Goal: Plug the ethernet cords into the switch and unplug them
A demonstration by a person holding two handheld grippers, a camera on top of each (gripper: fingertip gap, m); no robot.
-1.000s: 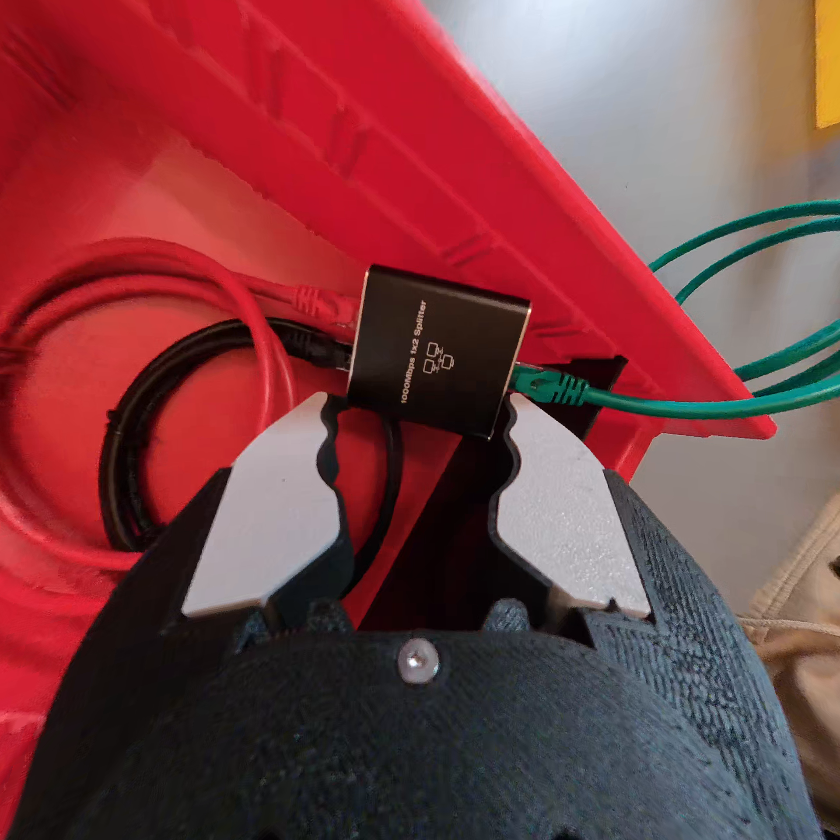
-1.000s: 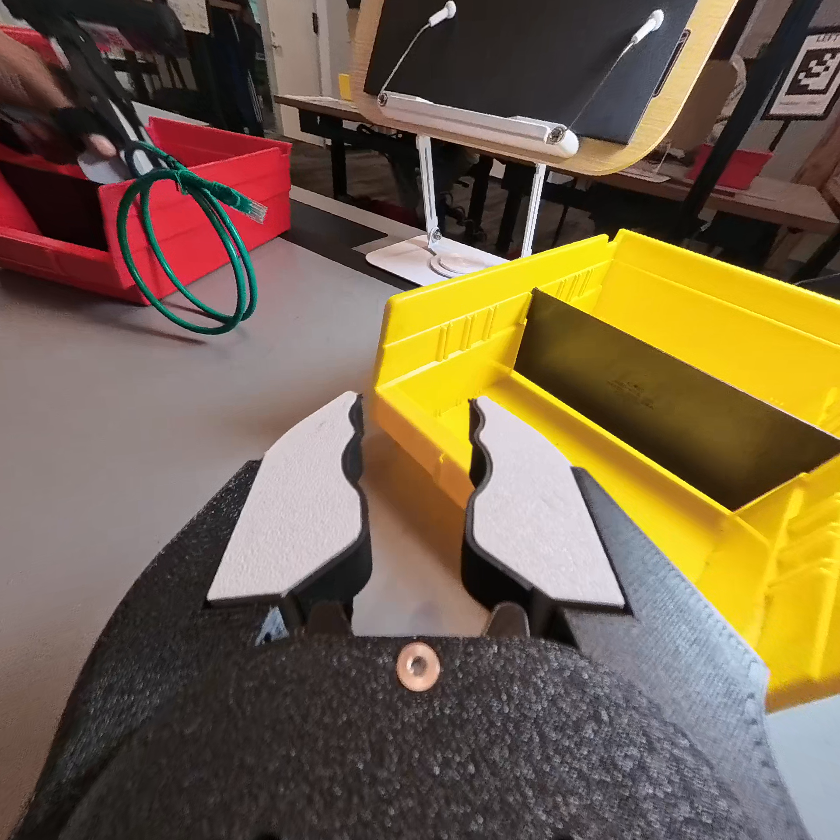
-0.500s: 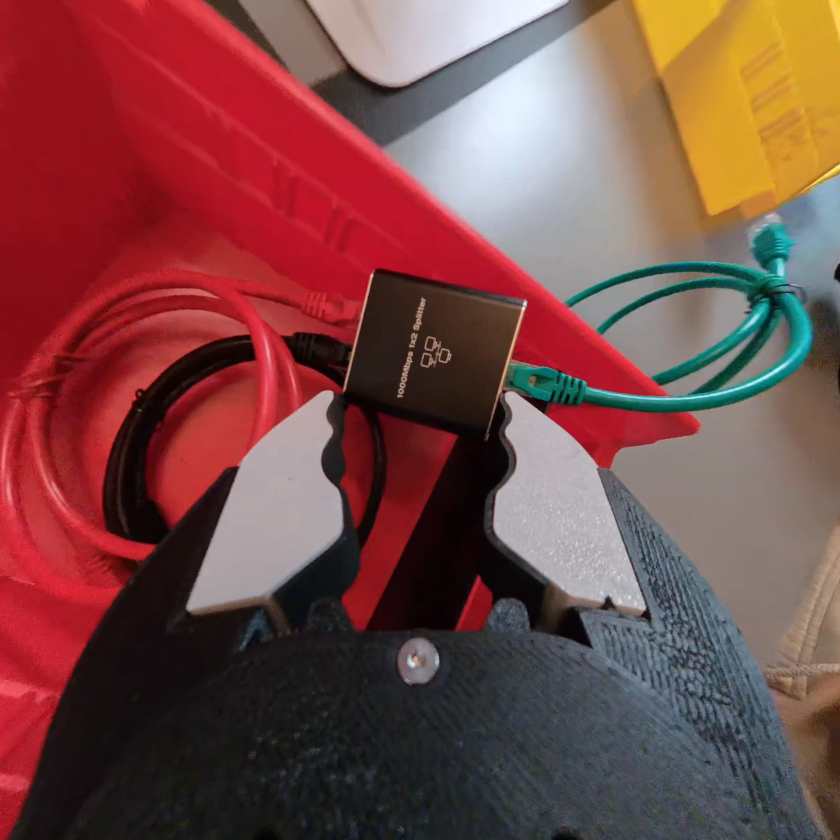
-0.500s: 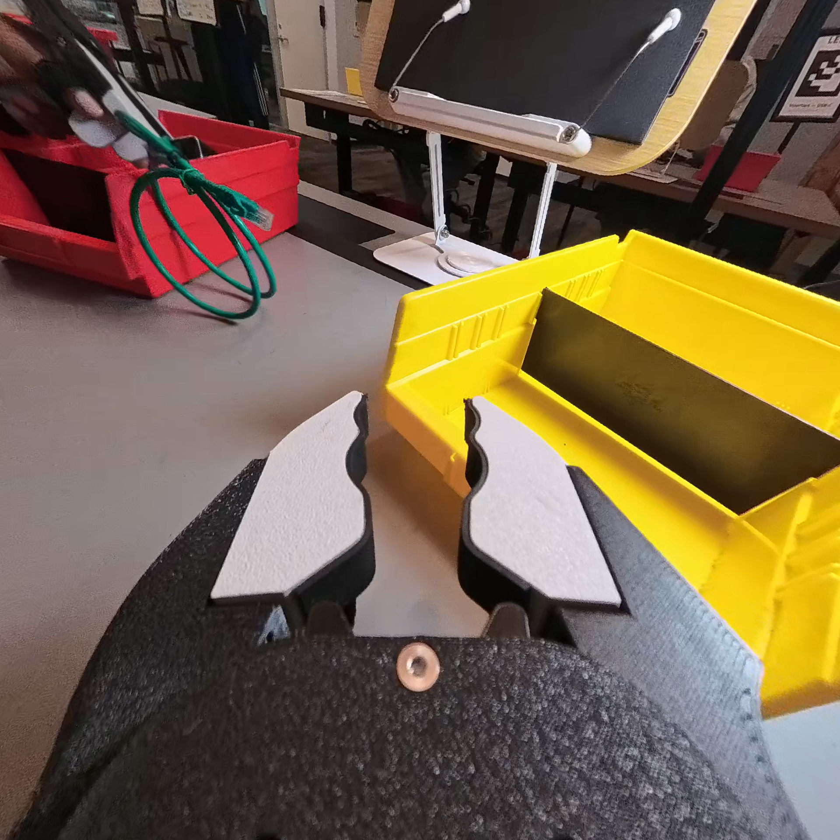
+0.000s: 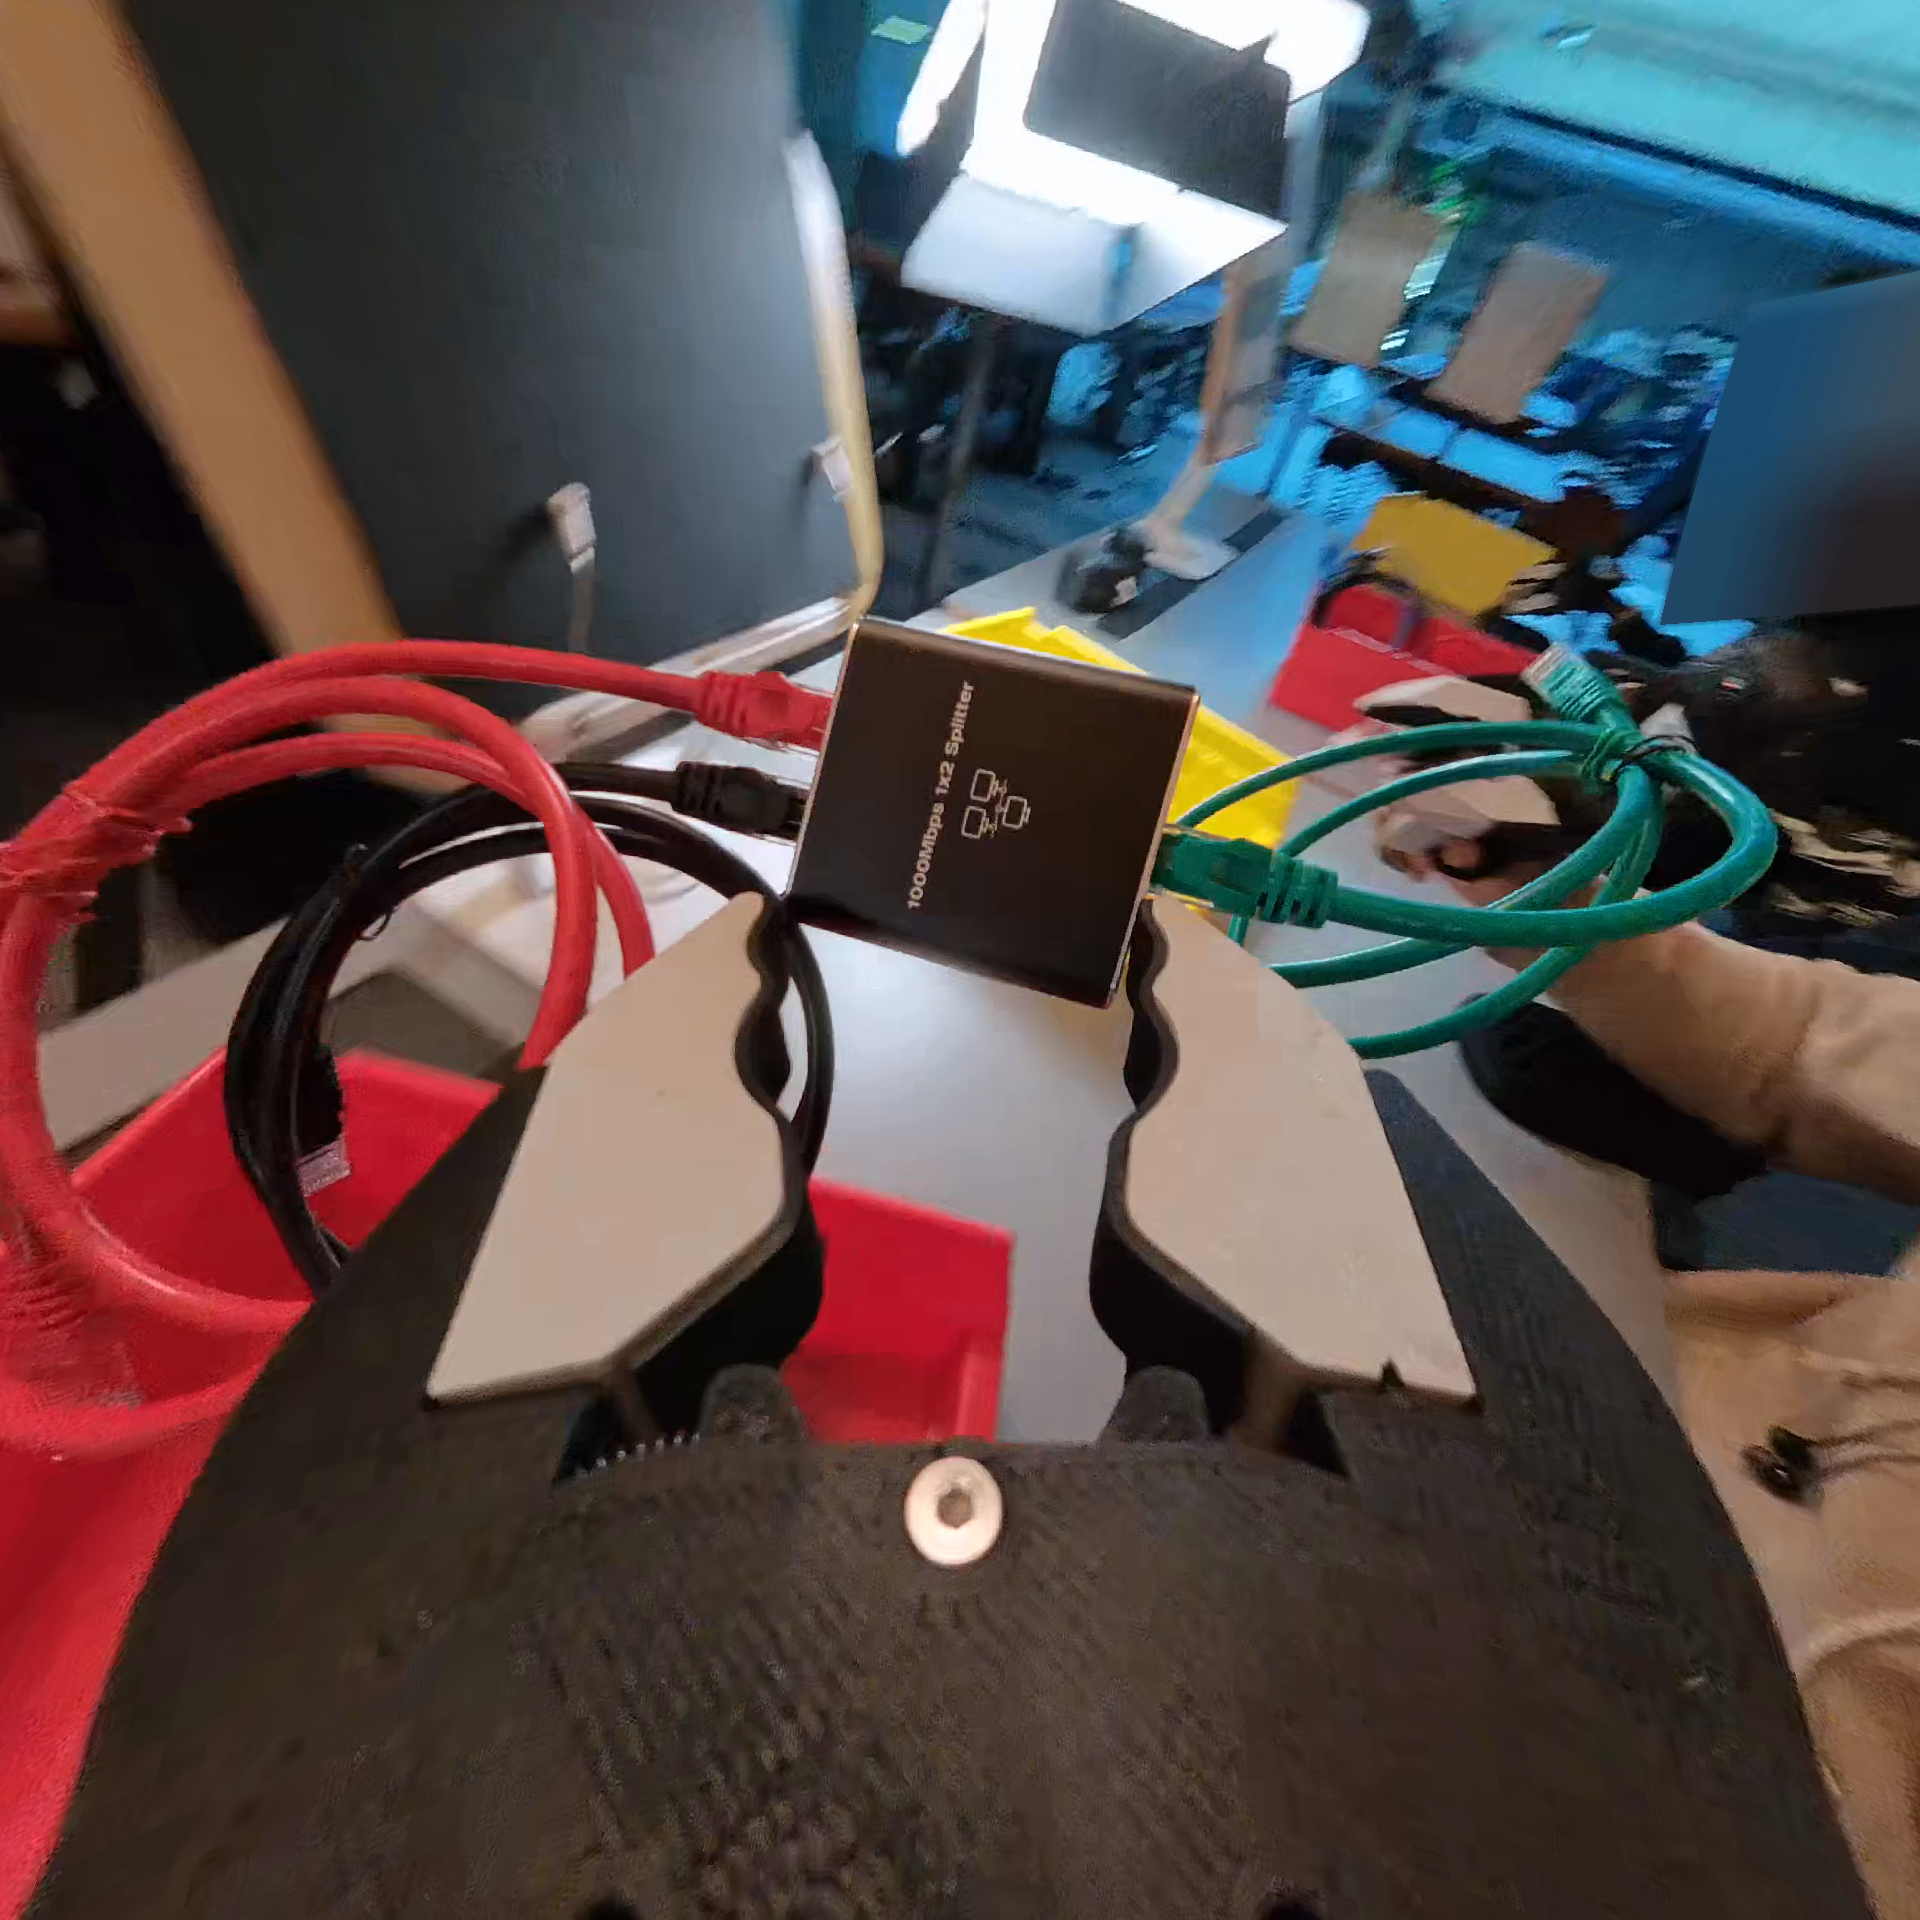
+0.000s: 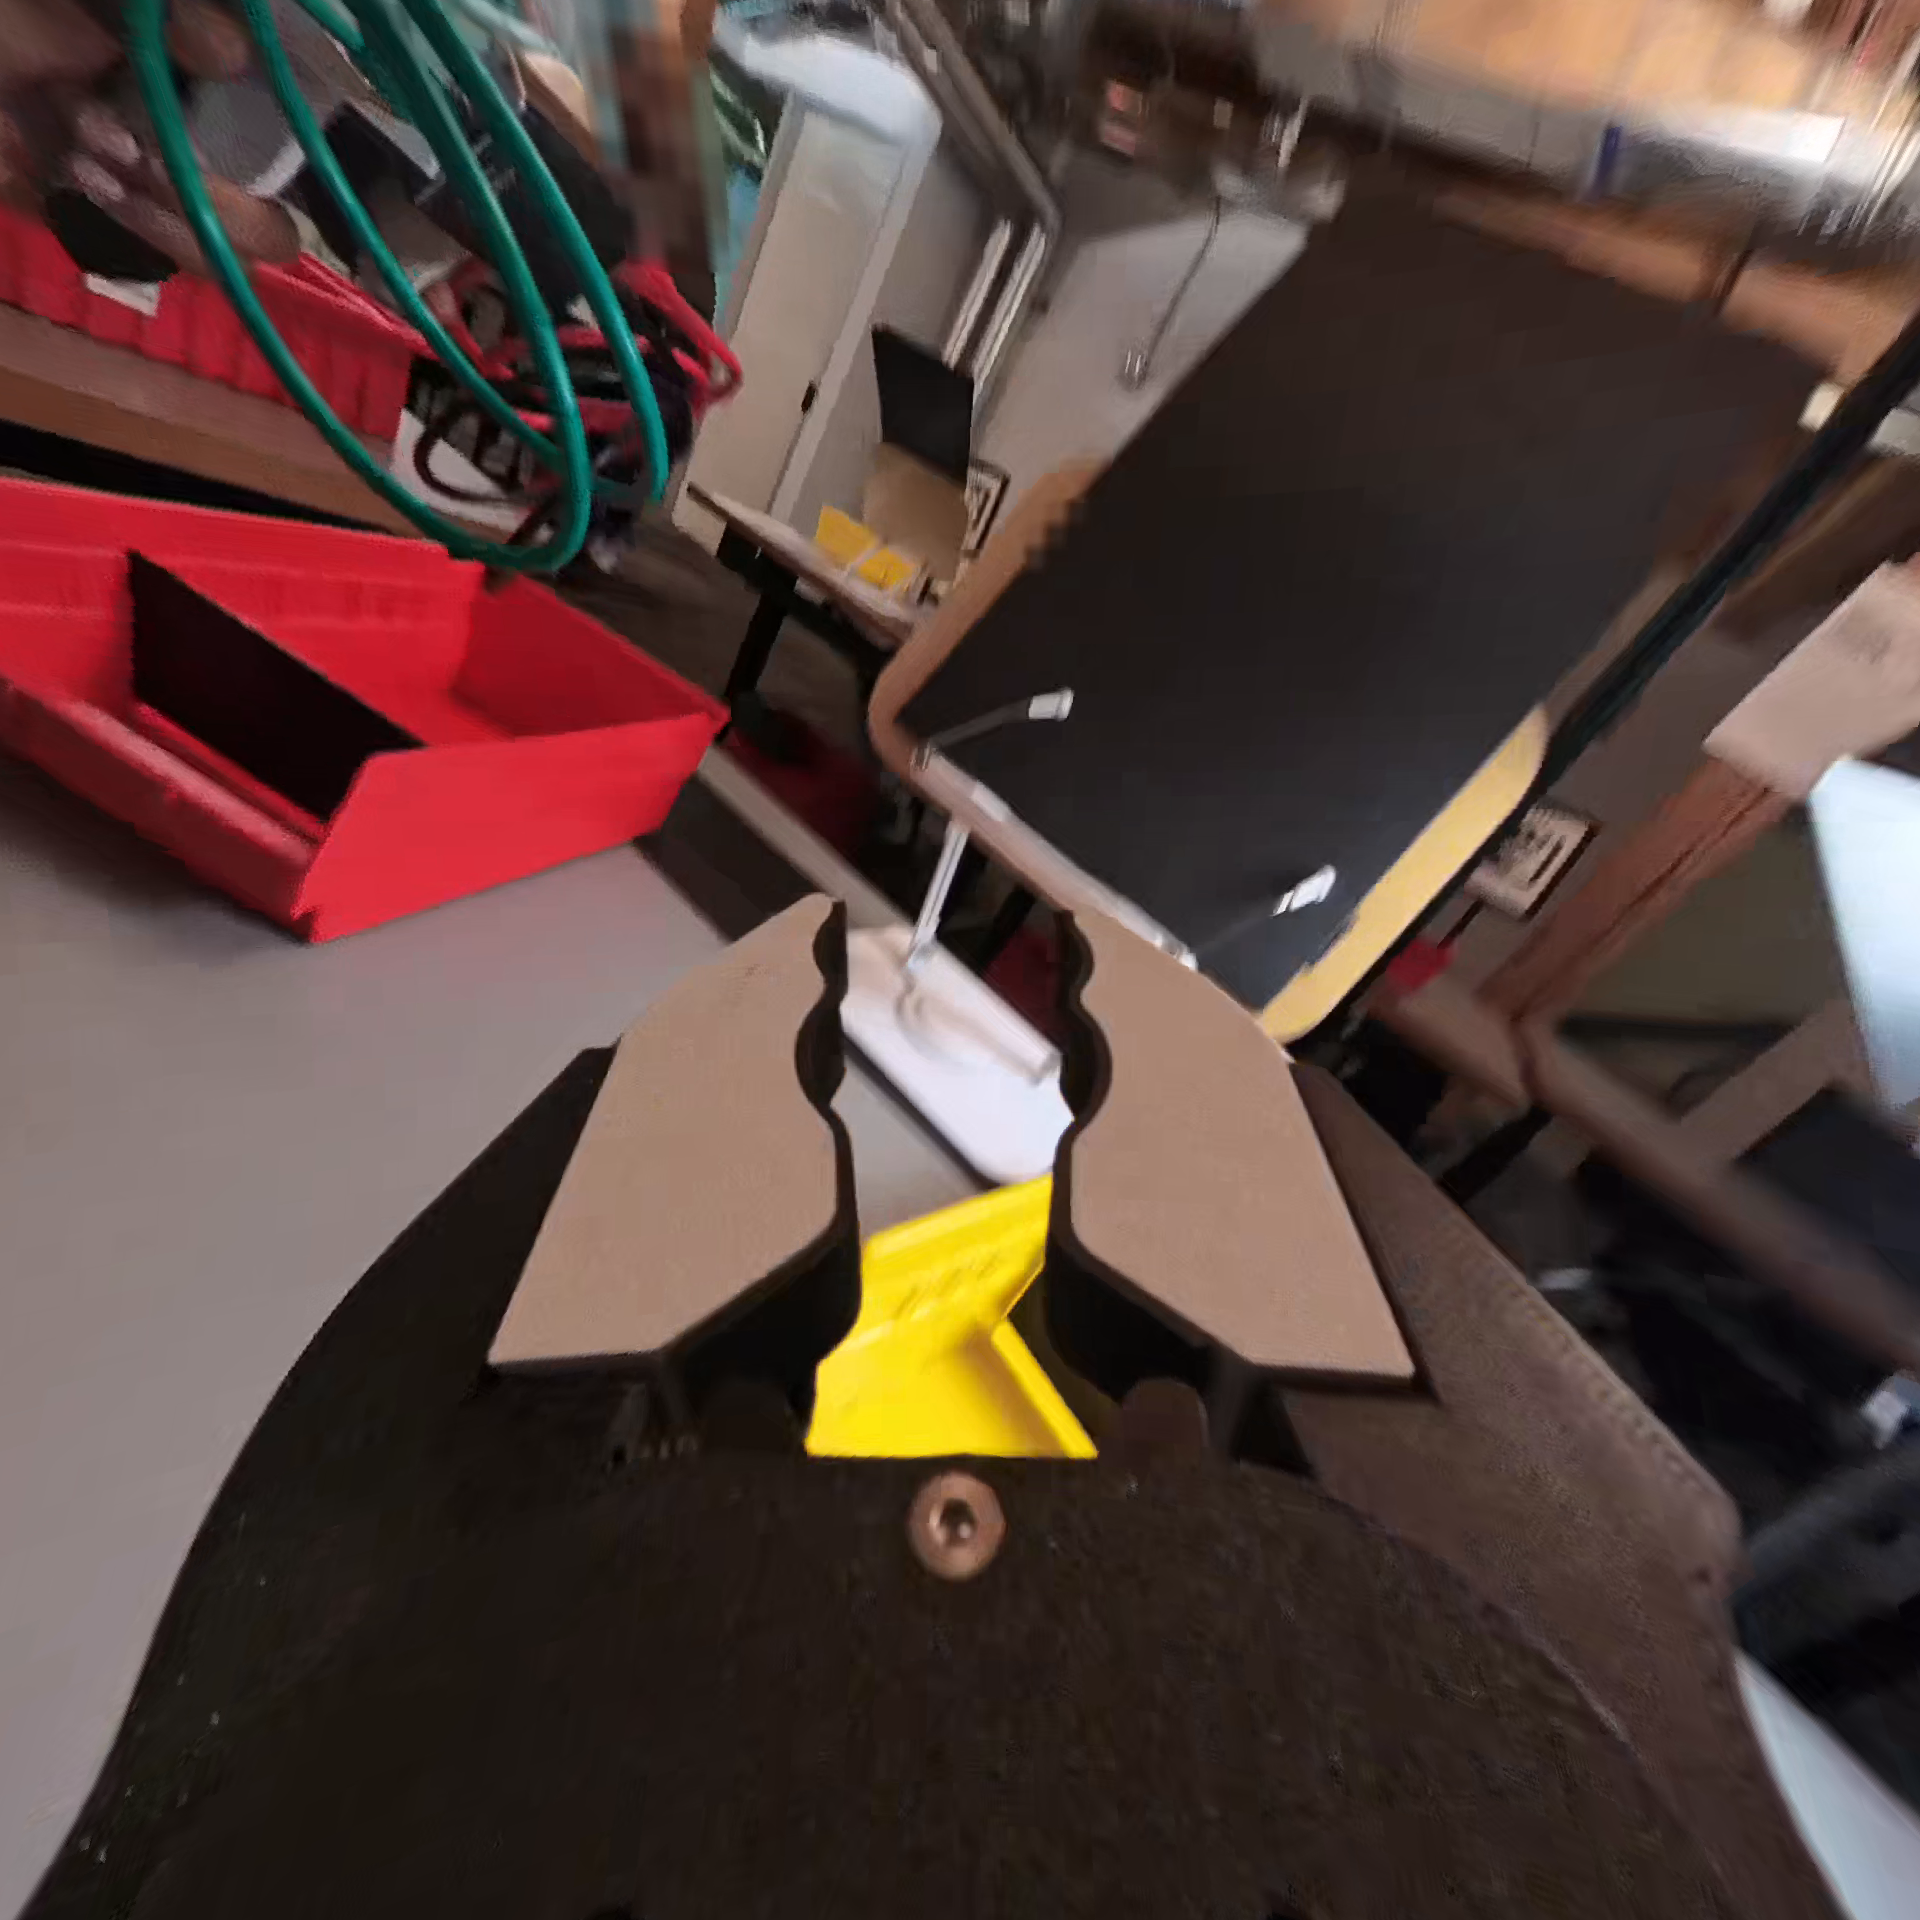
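Workshop background, blurred; grey tabletop filled the left of the right wrist view.

- Red bin, left centre of the right wrist view, with a black divider inside; seen again at the lower left of the left wrist view.
- Yellow bin, a corner visible low centre, behind the right gripper.
- Left gripper, jaws pinching the near edge of the switch by its two sides.
- Right gripper, jaws spread a little, holding nothing.
- Switch, small black box, centre frame of the left wrist view, held clear above the tabletop.
- Red cord, coiled at left, plugged into the switch's left face.
- Black cord, coiled below it, plugged beside the red.
- Green cord, coiled at right, plugged into the right face; its free plug hung loose at upper right.

Judgement: all three cords appeared seated, so unplugging was due. To do it well, keep the left grip firm on the casing and clear of the ports. Bring the right jaws onto the green plug's boot, not the cable. Press its latch tab, then draw straight out along the port.
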